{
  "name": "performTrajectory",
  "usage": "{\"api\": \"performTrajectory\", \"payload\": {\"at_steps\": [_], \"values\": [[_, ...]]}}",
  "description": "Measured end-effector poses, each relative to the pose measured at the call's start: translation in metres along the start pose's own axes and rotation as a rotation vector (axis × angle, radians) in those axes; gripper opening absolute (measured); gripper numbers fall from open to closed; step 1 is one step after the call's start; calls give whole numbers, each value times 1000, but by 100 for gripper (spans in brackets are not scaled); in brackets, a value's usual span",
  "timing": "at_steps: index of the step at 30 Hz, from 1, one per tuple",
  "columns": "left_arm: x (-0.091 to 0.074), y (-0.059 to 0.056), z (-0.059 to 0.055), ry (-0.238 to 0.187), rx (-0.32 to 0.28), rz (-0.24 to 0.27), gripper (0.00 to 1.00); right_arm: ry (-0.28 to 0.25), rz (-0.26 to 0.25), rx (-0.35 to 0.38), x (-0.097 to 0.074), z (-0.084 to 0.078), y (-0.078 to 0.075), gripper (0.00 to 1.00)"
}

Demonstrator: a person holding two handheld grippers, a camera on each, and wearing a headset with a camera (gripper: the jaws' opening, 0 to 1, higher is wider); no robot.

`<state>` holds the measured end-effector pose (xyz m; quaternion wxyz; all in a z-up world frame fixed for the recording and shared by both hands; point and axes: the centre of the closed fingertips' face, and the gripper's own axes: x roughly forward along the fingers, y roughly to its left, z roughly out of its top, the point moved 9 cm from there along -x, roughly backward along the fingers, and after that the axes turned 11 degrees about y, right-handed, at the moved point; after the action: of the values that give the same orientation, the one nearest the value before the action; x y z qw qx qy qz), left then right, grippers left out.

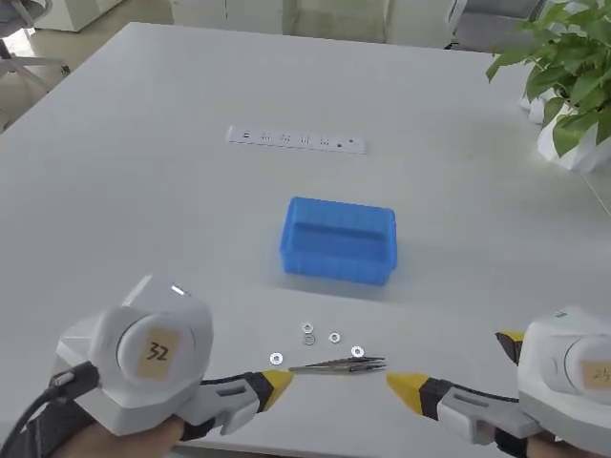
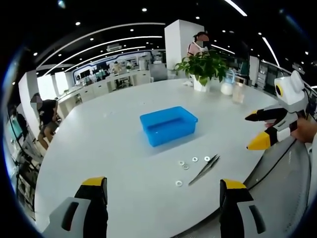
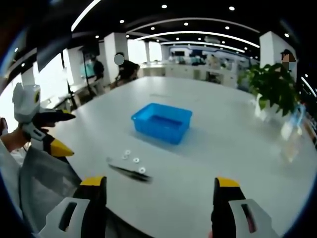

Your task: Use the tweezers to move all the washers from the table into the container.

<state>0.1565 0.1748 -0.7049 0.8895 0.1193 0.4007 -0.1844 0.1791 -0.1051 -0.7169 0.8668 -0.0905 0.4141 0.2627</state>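
Note:
A blue plastic container [image 1: 339, 240] [image 2: 168, 124] [image 3: 162, 122] stands in the middle of the white table [image 1: 143, 191]. Several small metal washers [image 1: 333, 338] [image 2: 194, 159] [image 3: 135, 160] lie near the front edge, with metal tweezers [image 1: 339, 364] [image 2: 203, 169] [image 3: 128, 171] flat beside them. My left gripper [image 1: 279, 384] [image 2: 163, 191] hovers open just left of the tweezers, empty. On the other side of the tweezers my right gripper [image 1: 453, 363] [image 3: 159, 191] is held open and empty.
A white power strip [image 1: 296, 139] lies beyond the container. A potted plant [image 1: 570, 67] [image 2: 204, 68] [image 3: 270, 87] stands at the far right of the table. Office chairs and people show in the background.

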Motion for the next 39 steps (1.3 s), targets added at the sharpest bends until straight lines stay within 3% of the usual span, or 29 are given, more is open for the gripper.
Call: {"api": "performTrajectory", "payload": {"at_steps": [20,27,33,39], "values": [[21,-8,2,44,51,-56,89,34,10,9,11,2,-3,87],[30,-11,4,65,83,-105,75,52,24,14,18,1,-4,87],[41,-16,6,86,141,-153,59,61,32,33,22,1,-6,87],[54,-21,8,113,196,-193,50,69,40,58,25,0,-8,87]]}}
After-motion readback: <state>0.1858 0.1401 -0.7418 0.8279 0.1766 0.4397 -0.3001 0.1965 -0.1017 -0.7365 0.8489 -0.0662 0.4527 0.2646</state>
